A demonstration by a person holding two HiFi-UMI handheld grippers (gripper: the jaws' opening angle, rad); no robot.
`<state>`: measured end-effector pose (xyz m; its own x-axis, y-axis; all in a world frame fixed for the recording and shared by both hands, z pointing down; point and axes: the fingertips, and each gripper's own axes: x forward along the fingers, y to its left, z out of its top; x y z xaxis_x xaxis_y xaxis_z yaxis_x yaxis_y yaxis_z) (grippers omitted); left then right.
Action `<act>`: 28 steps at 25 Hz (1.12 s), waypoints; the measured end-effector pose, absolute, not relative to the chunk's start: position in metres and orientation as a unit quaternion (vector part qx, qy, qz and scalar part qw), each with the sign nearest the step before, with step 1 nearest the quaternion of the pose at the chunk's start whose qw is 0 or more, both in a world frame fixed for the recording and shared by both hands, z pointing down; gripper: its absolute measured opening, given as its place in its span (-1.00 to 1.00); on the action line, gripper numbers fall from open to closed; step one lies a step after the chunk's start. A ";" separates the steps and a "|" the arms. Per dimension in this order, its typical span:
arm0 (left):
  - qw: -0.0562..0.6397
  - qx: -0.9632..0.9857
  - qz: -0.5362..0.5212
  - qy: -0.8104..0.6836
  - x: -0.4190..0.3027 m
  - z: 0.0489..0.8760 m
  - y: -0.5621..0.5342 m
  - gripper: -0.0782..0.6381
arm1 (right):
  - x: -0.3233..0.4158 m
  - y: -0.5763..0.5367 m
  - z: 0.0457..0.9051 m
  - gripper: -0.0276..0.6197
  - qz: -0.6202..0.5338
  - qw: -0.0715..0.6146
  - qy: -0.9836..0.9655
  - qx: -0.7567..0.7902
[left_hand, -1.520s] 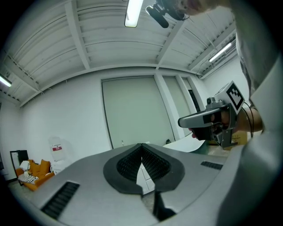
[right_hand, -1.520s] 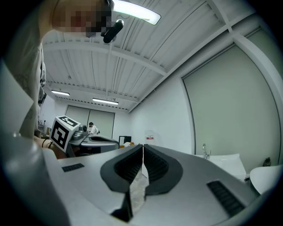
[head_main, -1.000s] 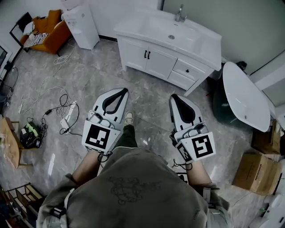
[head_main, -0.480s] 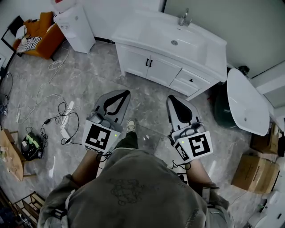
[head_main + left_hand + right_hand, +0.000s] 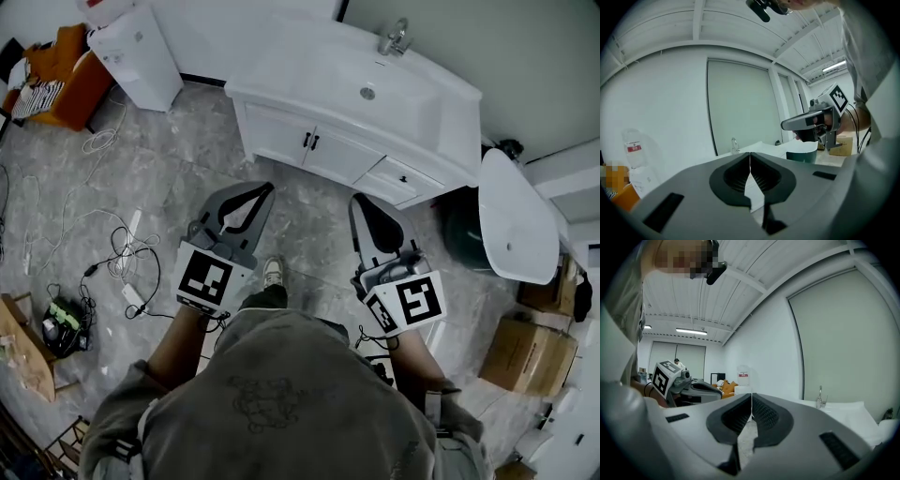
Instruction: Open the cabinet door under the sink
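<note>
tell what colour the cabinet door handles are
The handles are black, against white cabinet doors; head view shows it best.

I see a grey marbled floor [image 5: 187, 159]. A white sink cabinet [image 5: 309, 150] stands on it. Left of the cabinet lie loose, tangled cables [image 5: 103, 253]; right of it sits a cardboard box [image 5: 525, 356].

Person is wearing a grey-green sweatshirt [image 5: 272, 394] with a faint print, and a pale shoe [image 5: 273, 272]. Left gripper [image 5: 265, 188] and right gripper [image 5: 359, 200] are showing grey shells and black-and-white marker cubes [image 5: 204, 279].
</note>
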<state>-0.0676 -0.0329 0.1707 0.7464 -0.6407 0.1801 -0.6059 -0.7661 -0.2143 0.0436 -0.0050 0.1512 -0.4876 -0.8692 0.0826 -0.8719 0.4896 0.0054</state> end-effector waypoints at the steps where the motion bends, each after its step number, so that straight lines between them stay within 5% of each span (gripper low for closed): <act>1: 0.070 -0.932 -0.125 0.333 -0.068 0.173 -0.042 -0.73 | 0.044 -0.014 0.153 -0.82 0.020 0.038 -0.860 0.508; 28: -0.009 -0.931 -0.169 0.324 0.000 0.303 -0.217 -0.73 | 0.089 -0.184 0.270 -0.82 0.085 0.073 -0.846 0.522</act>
